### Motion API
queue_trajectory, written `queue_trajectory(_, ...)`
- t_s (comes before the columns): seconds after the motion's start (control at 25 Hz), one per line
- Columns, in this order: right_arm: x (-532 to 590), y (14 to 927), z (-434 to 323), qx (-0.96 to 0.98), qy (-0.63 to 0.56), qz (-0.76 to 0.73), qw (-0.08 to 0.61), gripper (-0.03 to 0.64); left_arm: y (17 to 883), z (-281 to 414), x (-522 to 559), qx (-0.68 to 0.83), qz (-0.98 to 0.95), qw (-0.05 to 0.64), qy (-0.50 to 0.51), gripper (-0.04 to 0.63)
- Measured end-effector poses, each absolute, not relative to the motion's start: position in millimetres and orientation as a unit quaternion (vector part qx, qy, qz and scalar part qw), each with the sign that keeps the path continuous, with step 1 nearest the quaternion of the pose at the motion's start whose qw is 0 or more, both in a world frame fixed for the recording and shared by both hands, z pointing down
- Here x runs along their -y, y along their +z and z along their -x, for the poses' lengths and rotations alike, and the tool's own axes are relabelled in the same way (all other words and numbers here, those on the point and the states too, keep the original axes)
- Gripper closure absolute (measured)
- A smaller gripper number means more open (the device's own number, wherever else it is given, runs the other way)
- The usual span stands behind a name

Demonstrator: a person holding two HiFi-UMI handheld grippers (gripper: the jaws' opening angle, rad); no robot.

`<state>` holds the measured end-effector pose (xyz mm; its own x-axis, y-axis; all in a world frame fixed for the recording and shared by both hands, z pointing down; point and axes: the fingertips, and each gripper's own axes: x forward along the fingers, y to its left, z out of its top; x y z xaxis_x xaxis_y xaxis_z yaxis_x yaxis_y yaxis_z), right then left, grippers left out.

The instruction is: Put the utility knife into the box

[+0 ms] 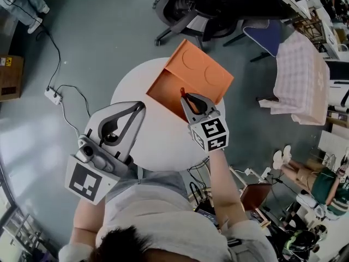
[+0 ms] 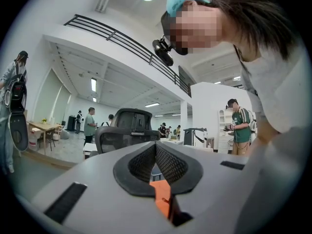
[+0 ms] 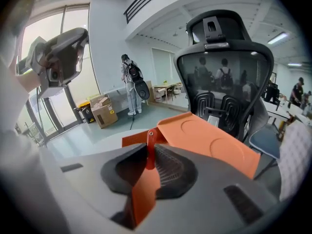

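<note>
Red utility knife [image 3: 148, 149] is pinched upright between my right gripper's [image 1: 187, 96] jaws, which are clamped tight on its body, with only a short red end poking out past the tips. In the head view that end hangs over the open orange box [image 1: 170, 90], near the middle of its tray; I can't tell whether the knife is touching the box floor or just above it. The box's lid [image 1: 203, 70], with two round dimples pressed into it, is flipped back on the far side, and in the right gripper view it spreads out just beyond the knife.

The box sits on the far part of a round white table [image 1: 158, 141], its lid reaching past the rim. My left gripper [image 1: 138, 107] is off to the left over the table's near edge, well apart from the box, with its jaws together and nothing between them. Beyond the table: a black office chair [image 1: 199, 7] on the grey floor and a power strip [image 1: 53, 95] to the left.
</note>
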<state>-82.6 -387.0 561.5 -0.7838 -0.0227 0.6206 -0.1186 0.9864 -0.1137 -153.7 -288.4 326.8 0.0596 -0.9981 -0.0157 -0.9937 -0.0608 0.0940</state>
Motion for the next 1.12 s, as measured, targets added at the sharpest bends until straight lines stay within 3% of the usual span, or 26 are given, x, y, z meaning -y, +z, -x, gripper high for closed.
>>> queue_trajectory(0.64, 377, 639, 83, 0.88, 0.048, -0.004, 0.472, 0.561, 340, 174, 273, 0.708, -0.705, 0.039, -0.031, 0.586)
queue_trajectory(1.12, 373, 661, 83, 0.847, 0.033, 0.007, 0.53, 0.56, 347, 186, 264, 0.716, -0.696, 0.045, -0.03, 0.586)
